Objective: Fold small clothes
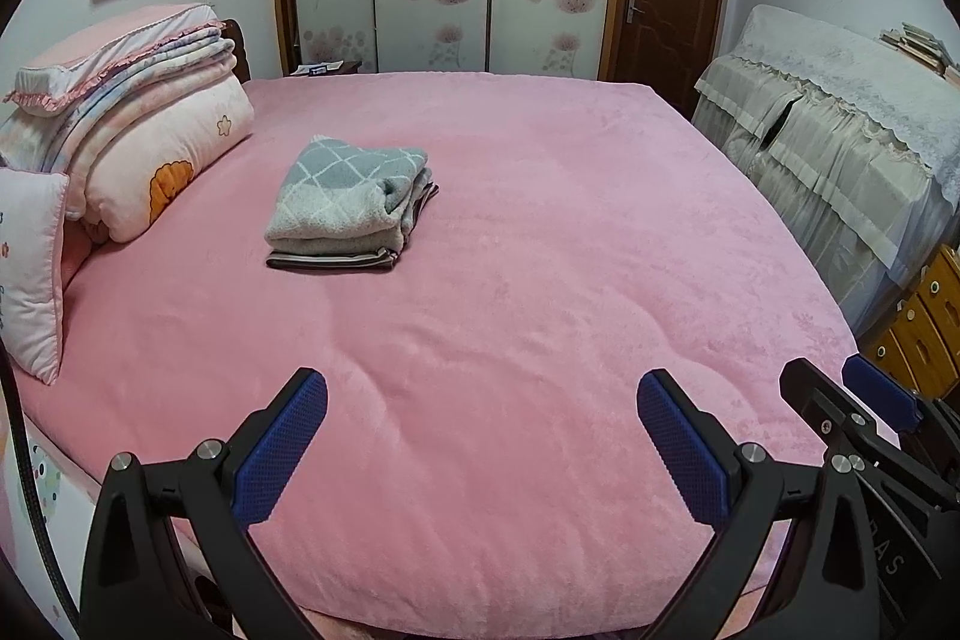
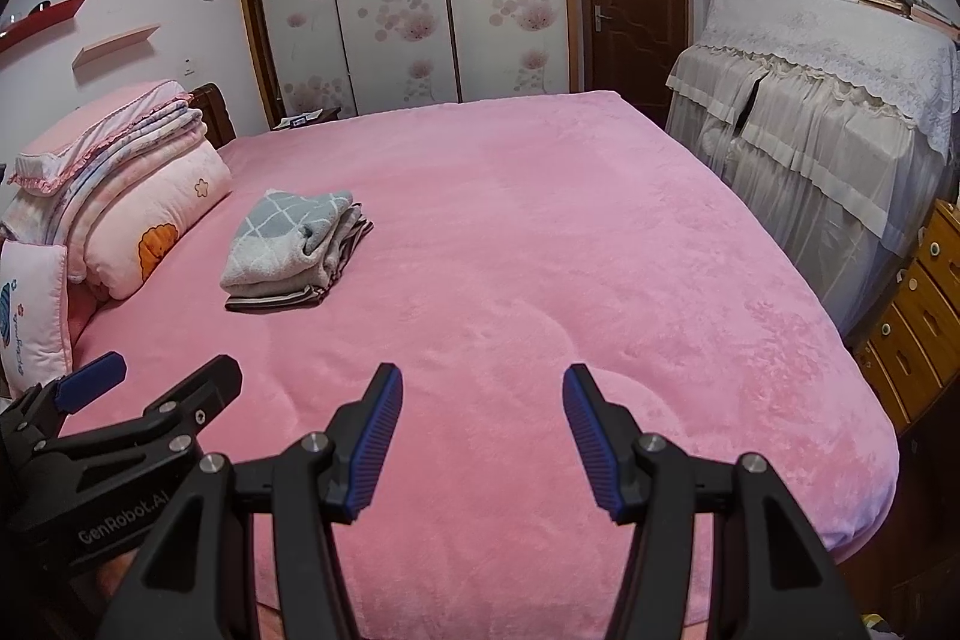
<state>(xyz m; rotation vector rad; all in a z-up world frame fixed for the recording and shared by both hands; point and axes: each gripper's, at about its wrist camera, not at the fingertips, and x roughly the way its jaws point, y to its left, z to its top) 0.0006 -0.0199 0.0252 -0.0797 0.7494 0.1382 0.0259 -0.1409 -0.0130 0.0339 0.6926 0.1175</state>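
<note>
While both tools are hovering over the near edge of the bed, the left hand-held gripper [image 1: 482, 388] is standing with its blue textured pads wide apart and nothing between them. The right hand-held gripper [image 2: 482, 385] is likewise holding its ribbed blue pads apart, gripping nothing, over bare blanket. A small stack of folded clothes [image 1: 348, 205], topped by a grey knitted piece with a white diamond pattern over a striped dark layer, is lying well apart from both grippers, toward the far left of the pink plush blanket covering the bed [image 1: 540, 250]. Just beside the stack, a pile of folded pink quilts and pillows [image 1: 138, 124] is sitting at the headboard end. Each gripper is showing at the edge of the other's view, side by side.
</note>
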